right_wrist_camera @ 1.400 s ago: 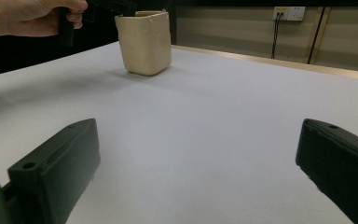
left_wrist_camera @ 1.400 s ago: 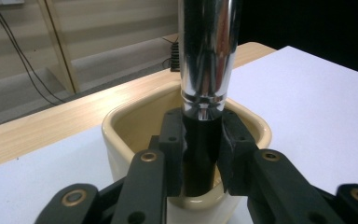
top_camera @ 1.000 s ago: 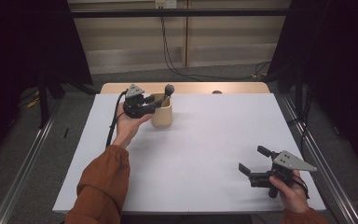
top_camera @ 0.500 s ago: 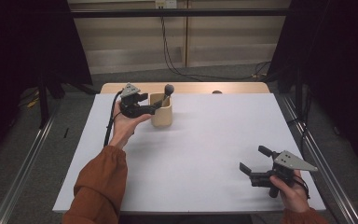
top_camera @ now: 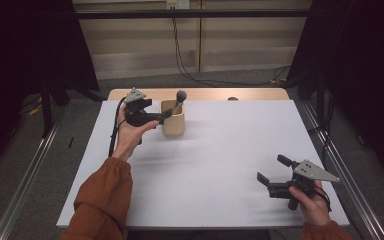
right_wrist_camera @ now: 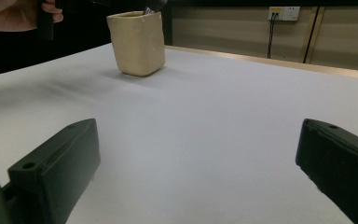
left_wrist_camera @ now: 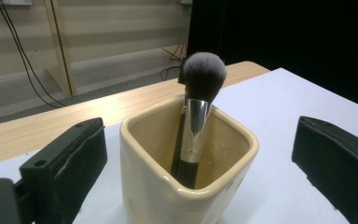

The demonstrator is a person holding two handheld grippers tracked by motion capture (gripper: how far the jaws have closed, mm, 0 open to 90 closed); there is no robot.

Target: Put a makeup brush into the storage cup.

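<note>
Standing in one cup (left_wrist_camera: 186, 182), one brush (left_wrist_camera: 200, 93); two grippers (top_camera: 157, 116) (top_camera: 272, 175) gape wide, empty.

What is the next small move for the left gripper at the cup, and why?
Probably draw the left gripper back from the cream cup. Its jaws have just been opening and now stand wide on either side of the cup without touching it, and the makeup brush already stands inside, leaning on the rim.

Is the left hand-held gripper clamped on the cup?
No: in the left gripper view the pads stand clear of the cup on both sides, brush inside it.
</note>
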